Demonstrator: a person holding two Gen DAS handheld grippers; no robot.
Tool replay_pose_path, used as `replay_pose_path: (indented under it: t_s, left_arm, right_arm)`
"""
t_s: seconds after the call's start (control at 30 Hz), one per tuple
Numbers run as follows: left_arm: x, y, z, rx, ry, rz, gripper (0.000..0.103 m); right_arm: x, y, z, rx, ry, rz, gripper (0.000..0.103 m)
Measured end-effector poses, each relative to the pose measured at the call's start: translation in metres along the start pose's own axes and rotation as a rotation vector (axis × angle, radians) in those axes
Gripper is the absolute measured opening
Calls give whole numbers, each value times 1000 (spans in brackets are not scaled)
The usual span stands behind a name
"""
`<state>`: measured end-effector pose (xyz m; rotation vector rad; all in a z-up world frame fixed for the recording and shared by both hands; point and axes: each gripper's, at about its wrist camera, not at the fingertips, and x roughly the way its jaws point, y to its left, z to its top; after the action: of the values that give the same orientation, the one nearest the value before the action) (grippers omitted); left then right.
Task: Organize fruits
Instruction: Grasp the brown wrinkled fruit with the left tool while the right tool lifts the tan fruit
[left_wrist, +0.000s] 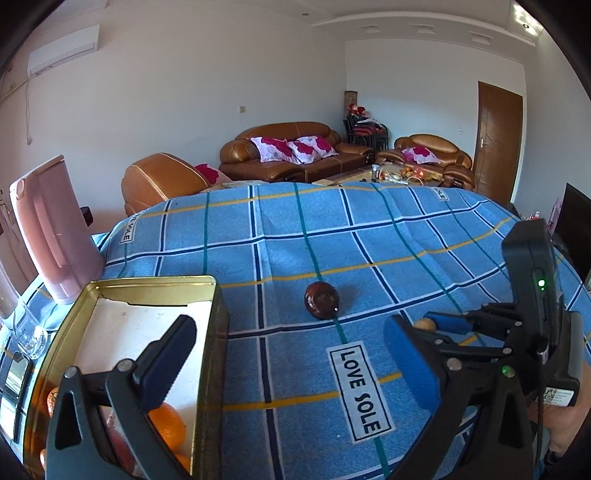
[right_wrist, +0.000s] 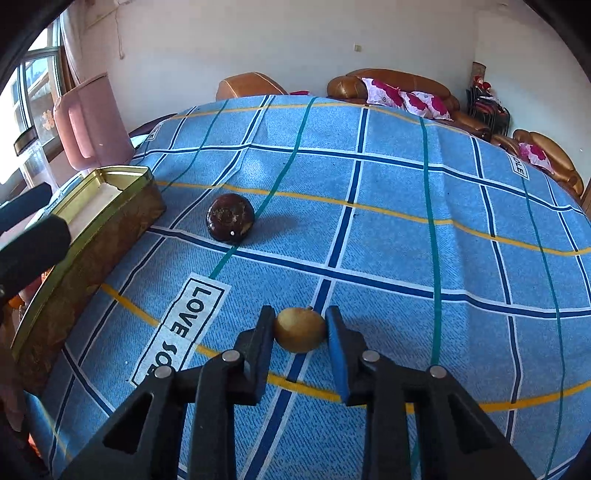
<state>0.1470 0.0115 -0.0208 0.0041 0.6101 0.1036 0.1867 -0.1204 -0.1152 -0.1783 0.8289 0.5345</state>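
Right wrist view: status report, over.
Right gripper shut on small yellow-brown fruit. Left gripper open, empty. Dark fruit loose beside tin. Path clear.

The small yellow-brown fruit (right_wrist: 300, 329) sits on the blue checked cloth of my tabletop (right_wrist: 388, 229), round and matte, with a tiny stem nub at its top right. It is pinched between the blue pads of my right tongs (right_wrist: 300, 330), which touch it on both sides. Farther off, near the gold tin (right_wrist: 92, 225), lies the dark maroon fruit (right_wrist: 230, 218), glossy and squat, its scarred brownish end tilted toward me, resting on a teal stripe. The tin stands open at the cloth's left edge, its floor pale, and at its near end several oranges (left_wrist: 168, 424) lie heaped together.
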Motion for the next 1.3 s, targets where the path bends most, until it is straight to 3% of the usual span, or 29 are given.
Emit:
replay_pose_path:
  t_s: [0.17,0.23,0.37,0.5,0.6,0.7,0.77,1.3]
  left_arm:
    - [34,-14,2,-4,42,24,102]
    - [51,-19,2,0,77,19,96]
    - [79,-23,4,-4,121,17,87]
    - [100,-23,9,-38,176,-34,74]
    - [115,-20,12,-66,215,-42,71]
    - [129,-20,11,-85,275,-88,47]
    - [131,-21,10,-82,279,-108,38]
    - [98,-27,10,-53,155,-179,38]
  right_arm:
    - [-9,-25,9,64,-61,-85,29]
    - [-10,-35,12,92,-88,-115,29]
    - [-11,-46,12,132,-104,-104,29]
    - [-14,-43,14,115,-116,-100,29]
    - [-14,-37,15,86,-122,-100,30]
    - [-15,-32,15,61,-128,-99,30]
    - [-17,-33,15,61,-136,-93,30]
    - [-39,-22,9,15,-248,-64,30]
